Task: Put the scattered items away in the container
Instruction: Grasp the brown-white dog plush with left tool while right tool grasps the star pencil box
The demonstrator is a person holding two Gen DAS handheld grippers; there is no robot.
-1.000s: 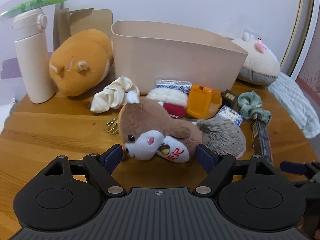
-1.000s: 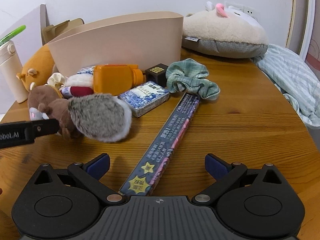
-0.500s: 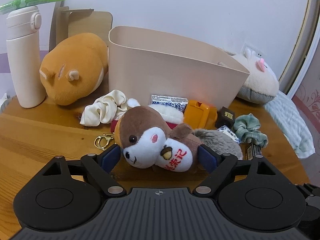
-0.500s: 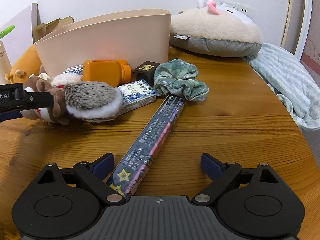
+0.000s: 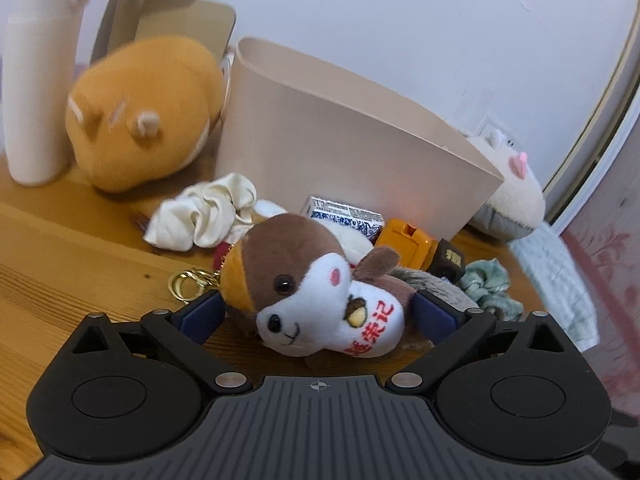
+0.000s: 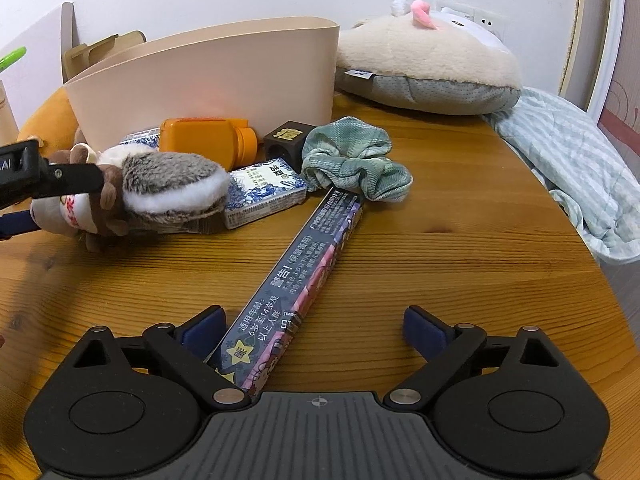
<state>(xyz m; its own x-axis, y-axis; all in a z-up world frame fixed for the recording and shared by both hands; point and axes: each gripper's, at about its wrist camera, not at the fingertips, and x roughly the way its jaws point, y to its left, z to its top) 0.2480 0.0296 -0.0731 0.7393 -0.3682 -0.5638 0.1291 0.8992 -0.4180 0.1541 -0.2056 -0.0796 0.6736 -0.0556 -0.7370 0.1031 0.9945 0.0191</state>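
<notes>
Left tool closes in around the squirrel plush, its jaws opening wide.

The left tool (image 5: 316, 314) has come forward and rolled since a second ago, so the squirrel plush (image 5: 316, 300) now sits between its blue pads, head toward the camera, grey tail (image 6: 172, 184) trailing behind; the jaws are opening and neither pad (image 5: 202, 314) looks to press on the toy yet. The plush lies on the surface (image 6: 460, 240), just in front of the beige container (image 5: 340, 160), which appears empty from here. This reads as the approach to a first pick, with the squeeze and lift yet to come. The right tool (image 6: 316, 330) stays put, jaws apart, over the near end of the long dark box (image 6: 304, 268), gripping nothing.
</notes>
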